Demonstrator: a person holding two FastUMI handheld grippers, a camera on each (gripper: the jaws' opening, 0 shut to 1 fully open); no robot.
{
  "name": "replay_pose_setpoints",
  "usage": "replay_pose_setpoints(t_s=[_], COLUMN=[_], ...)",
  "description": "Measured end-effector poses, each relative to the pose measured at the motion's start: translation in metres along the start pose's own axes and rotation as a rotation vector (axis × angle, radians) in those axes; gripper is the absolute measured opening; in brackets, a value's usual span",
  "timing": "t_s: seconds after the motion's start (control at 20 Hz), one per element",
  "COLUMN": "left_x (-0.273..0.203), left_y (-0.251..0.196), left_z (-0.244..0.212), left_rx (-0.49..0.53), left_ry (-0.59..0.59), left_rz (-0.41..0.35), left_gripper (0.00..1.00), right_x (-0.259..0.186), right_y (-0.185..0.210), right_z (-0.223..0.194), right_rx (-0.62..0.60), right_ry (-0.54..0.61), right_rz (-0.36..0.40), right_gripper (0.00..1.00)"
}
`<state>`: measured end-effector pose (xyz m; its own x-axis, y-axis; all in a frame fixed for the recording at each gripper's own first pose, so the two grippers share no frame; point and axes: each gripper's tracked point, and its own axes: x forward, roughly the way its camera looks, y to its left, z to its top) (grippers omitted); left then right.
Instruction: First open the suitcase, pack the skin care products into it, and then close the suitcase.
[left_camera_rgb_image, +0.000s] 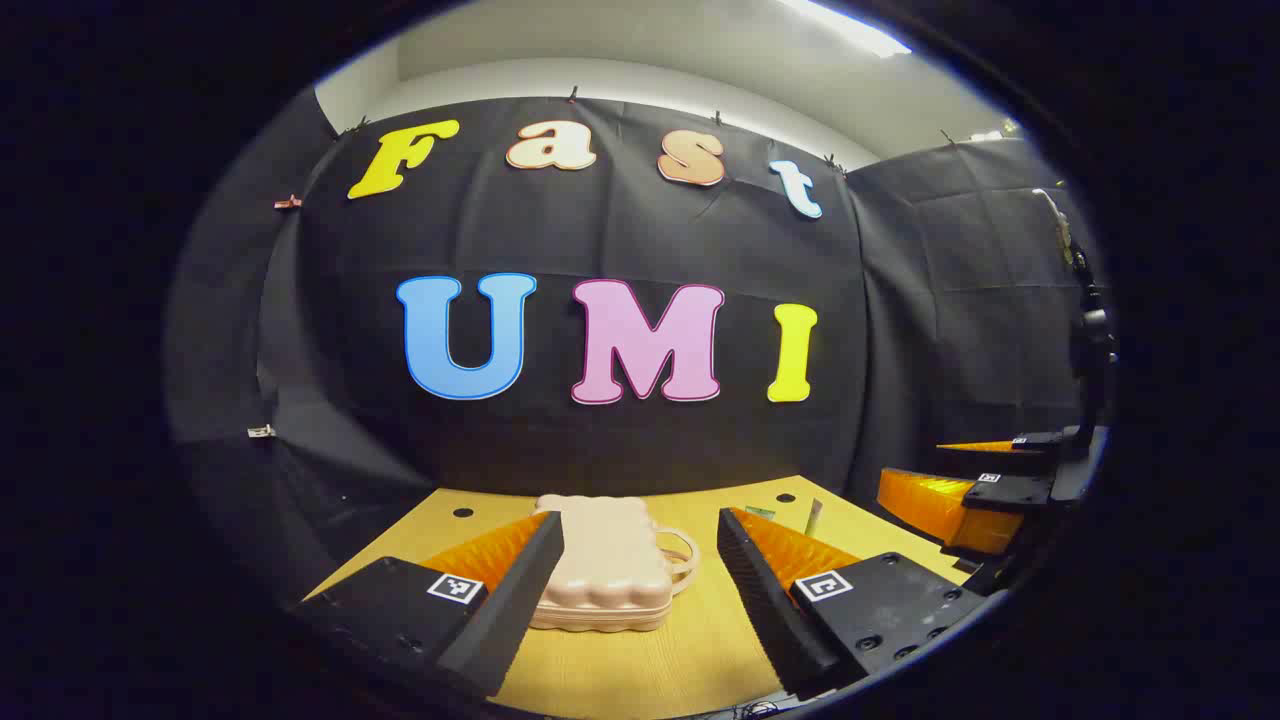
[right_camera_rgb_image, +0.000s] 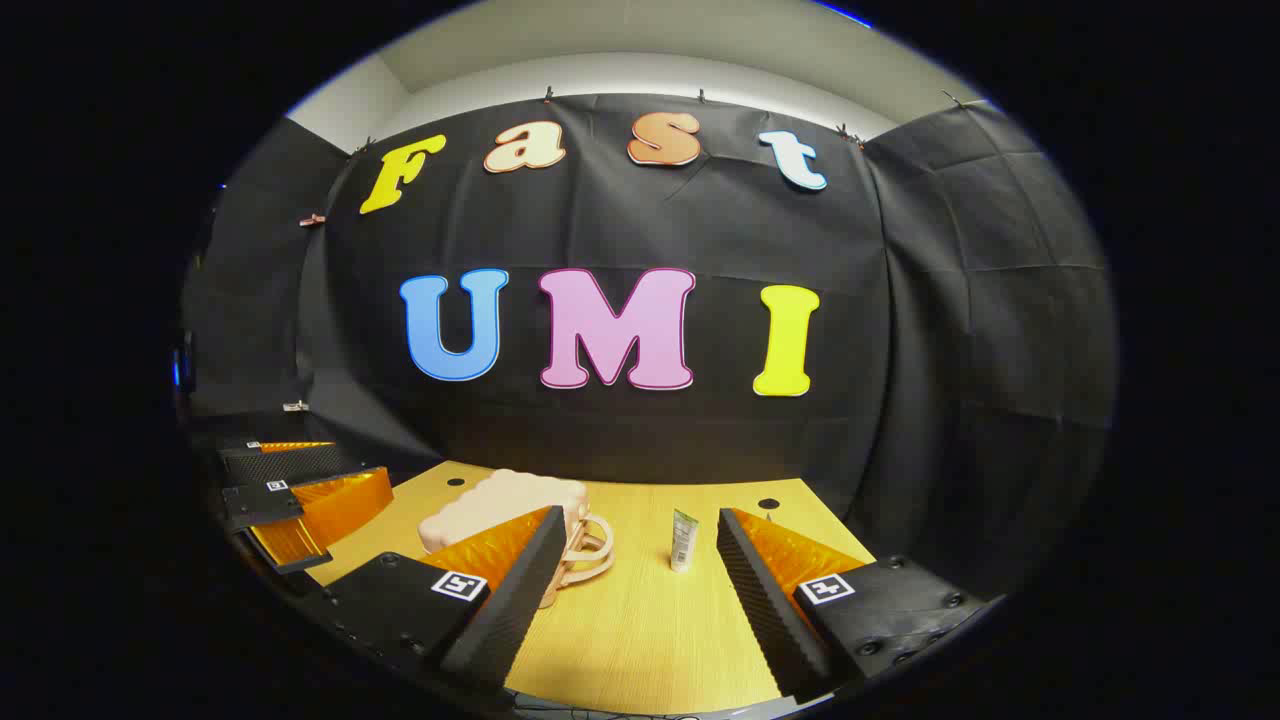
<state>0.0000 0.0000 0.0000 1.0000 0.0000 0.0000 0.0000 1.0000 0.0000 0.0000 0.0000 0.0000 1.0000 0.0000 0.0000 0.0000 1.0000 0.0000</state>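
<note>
A small pink suitcase lies flat and closed on the wooden table, its handle pointing right. My left gripper hovers open just in front of it, touching nothing. In the right gripper view the suitcase sits left of centre. A slim skin care tube stands upright to its right, between my right gripper's open fingers but farther off. The tube's top peeks past my left gripper's right finger. Each gripper sees the other at its side, fingers apart.
Black cloth walls close the table in at the back and on both sides. Two small round holes mark the tabletop's far corners. Bare wood lies between the suitcase and the near edge.
</note>
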Motion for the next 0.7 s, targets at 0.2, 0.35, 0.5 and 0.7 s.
replay_pose_setpoints(t_s=[0.2,0.35,0.5,0.7], left_x=[-0.003,-0.005,-0.005,-0.002], left_y=[0.001,0.008,0.013,0.011], left_z=[0.011,0.014,0.013,0.011], left_rx=[-0.009,-0.011,0.002,0.012], left_ry=[-0.014,-0.013,0.002,0.026], left_rz=[0.045,0.088,0.121,0.144], left_gripper=[0.97,0.97,0.97,0.97], right_x=[0.017,0.035,0.05,0.061], right_y=[0.009,0.018,0.024,0.02], right_z=[-0.006,0.008,0.012,0.005], right_rx=[-0.022,-0.034,-0.014,-0.029], right_ry=[0.043,0.022,0.018,0.039], right_rz=[0.062,0.108,0.14,0.164], right_gripper=[0.97,0.96,0.97,0.97])
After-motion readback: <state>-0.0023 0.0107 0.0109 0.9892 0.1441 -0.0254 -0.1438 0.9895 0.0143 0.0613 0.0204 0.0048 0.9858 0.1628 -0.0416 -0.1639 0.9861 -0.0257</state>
